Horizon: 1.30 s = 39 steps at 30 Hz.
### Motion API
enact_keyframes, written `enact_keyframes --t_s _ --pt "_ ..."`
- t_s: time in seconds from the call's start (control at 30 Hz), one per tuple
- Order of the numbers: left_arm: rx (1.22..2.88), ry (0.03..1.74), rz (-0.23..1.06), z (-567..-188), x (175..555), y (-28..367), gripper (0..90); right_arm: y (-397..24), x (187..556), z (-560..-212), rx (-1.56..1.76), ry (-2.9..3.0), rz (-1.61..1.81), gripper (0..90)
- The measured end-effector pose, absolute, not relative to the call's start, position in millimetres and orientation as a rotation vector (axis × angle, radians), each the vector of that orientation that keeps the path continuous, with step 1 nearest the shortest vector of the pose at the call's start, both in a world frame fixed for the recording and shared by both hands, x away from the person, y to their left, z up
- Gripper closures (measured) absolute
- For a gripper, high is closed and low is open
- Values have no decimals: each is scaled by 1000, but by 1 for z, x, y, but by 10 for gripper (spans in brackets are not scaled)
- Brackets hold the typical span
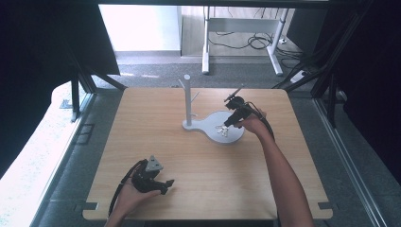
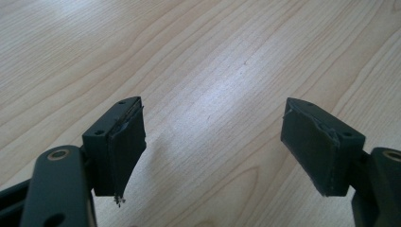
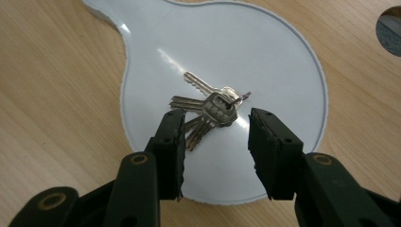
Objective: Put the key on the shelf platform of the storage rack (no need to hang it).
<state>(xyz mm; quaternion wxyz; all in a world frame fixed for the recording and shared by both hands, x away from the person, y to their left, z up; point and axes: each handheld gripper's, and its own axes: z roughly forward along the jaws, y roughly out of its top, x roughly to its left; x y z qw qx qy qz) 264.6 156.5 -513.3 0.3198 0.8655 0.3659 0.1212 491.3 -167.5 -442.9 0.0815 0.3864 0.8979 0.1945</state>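
- High view: a wooden table (image 1: 203, 189) is seen from above, with a white stand (image 1: 208, 124) placed a little right of its middle, toward the far side
- The stand is made up of an upright post (image 1: 187, 100) with small pegs and a flat, rounded white base (image 1: 235, 137) that widens to the right of the post
- A bunch of keys (image 1: 222, 131) is seen lying on the wide part of that base
- The right gripper (image 1: 229, 124) is held in the right hand (image 1: 253, 123) over the right side of the base, tilted down toward the keys, with its cable trailing back along the forearm
- The left gripper (image 1: 169, 183) is held in the left hand (image 1: 130, 195) low over the near left part of the table, well apart from the stand, its tips pointed to the right and a grey three-cornered plate (image 1: 153, 164) seen on top
- Left gripper view: the left gripper (image 2: 213, 146) is seen with its jaws spread wide, and bare wood grain of the table (image 2: 203, 61) is seen between them; nothing is held
- Right gripper view: the right gripper (image 3: 215, 142) is seen with its jaws parted, one on each side of the near end of the bunch of keys (image 3: 208, 109), and no contact with it can be made out
- The keys are fanned out on a ring and lie flat near the middle of the base (image 3: 283, 71), with the table (image 3: 56, 94) seen around it
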Motion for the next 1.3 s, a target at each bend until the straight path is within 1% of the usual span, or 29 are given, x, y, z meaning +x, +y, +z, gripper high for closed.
enact_keyframes --t_s 0.33,0.77,1.3 --pt "2281 953 323 -511 263 153 230 -178 459 -438 1099 2679 694 560" --pt "2292 950 313 -513 262 150 229 -210 420 -441 1086 2638 750 555" --pt "2301 944 310 -513 261 148 228 -243 367 -459 1077 2617 843 547"
